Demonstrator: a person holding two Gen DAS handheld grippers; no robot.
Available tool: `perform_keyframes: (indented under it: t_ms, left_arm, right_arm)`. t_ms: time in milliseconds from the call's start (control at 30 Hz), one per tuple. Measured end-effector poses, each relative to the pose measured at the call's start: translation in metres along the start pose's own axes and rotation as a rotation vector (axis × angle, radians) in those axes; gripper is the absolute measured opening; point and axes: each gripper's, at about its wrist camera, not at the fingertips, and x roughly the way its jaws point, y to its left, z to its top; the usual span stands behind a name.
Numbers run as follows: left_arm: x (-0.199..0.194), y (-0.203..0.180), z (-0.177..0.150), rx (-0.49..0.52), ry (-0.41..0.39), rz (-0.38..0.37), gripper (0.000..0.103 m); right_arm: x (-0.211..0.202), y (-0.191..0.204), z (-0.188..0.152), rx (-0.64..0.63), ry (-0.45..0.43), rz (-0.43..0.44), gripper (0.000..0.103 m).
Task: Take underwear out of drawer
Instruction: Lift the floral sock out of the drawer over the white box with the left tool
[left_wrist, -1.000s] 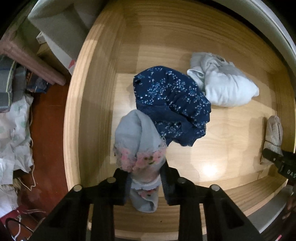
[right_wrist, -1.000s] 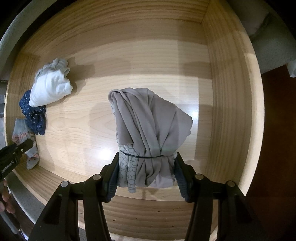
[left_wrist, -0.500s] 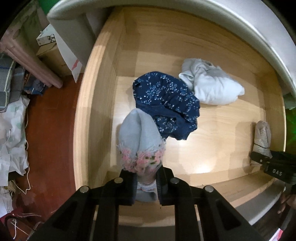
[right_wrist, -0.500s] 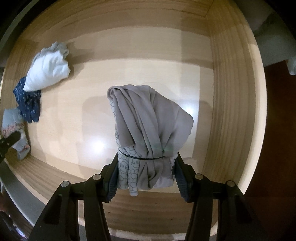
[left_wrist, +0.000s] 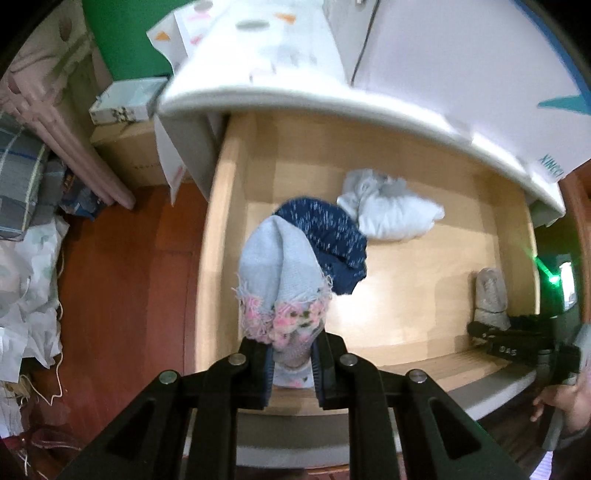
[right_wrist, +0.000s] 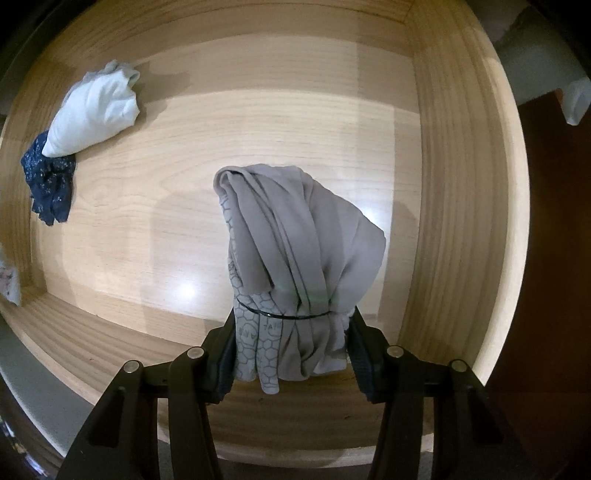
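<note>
My left gripper (left_wrist: 293, 363) is shut on a pale blue pair of underwear with pink lace trim (left_wrist: 280, 266), held up above the left end of the open wooden drawer (left_wrist: 218, 221). On the drawer floor lie a navy speckled pair (left_wrist: 328, 236) and a white pair (left_wrist: 391, 210). In the right wrist view my right gripper (right_wrist: 291, 347) is shut on a grey bundled pair (right_wrist: 295, 236) tied with a thin black band, low inside the drawer near its right wall (right_wrist: 461, 184). The white pair (right_wrist: 96, 110) and the navy pair (right_wrist: 50, 181) lie at the far left.
A white cabinet top (left_wrist: 406, 74) overhangs the back of the drawer. Red-brown floor (left_wrist: 122, 277) lies to the left, with bags (left_wrist: 26, 258) and a box (left_wrist: 125, 99) piled there. A hand (left_wrist: 565, 402) holds the other gripper (left_wrist: 517, 339) at the lower right.
The left gripper has squeezed tighter on the pale blue pair and risen with it, so the drawer looks smaller and the cabinet top has come into view. The right gripper keeps its grip on the grey bundle.
</note>
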Motion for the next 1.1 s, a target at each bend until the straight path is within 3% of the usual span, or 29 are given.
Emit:
perform_keyframes:
  t_ms: [433, 767, 933, 1100]
  left_arm:
    - [-0.109, 0.009, 0.029, -0.006, -0.219, -0.052, 0.016]
    - [-0.213, -0.007, 0.074, 0.039, -0.403, -0.091, 0.016]
    - [-0.235, -0.031, 0.103, 0.071, -0.445, -0.109, 0.016]
    - [-0.23, -0.057, 0.134, 0.099, -0.443, -0.128, 0.016]
  right_arm:
    - [0.004, 0.013, -0.005, -0.019, -0.003, -0.031, 0.047]
    - [0.004, 0.016, -0.005, -0.019, -0.006, -0.031, 0.047]
    - [0.003, 0.017, -0.005, -0.02, -0.006, -0.03, 0.047]
    - [0.003, 0.017, -0.005, -0.018, -0.008, -0.03, 0.047]
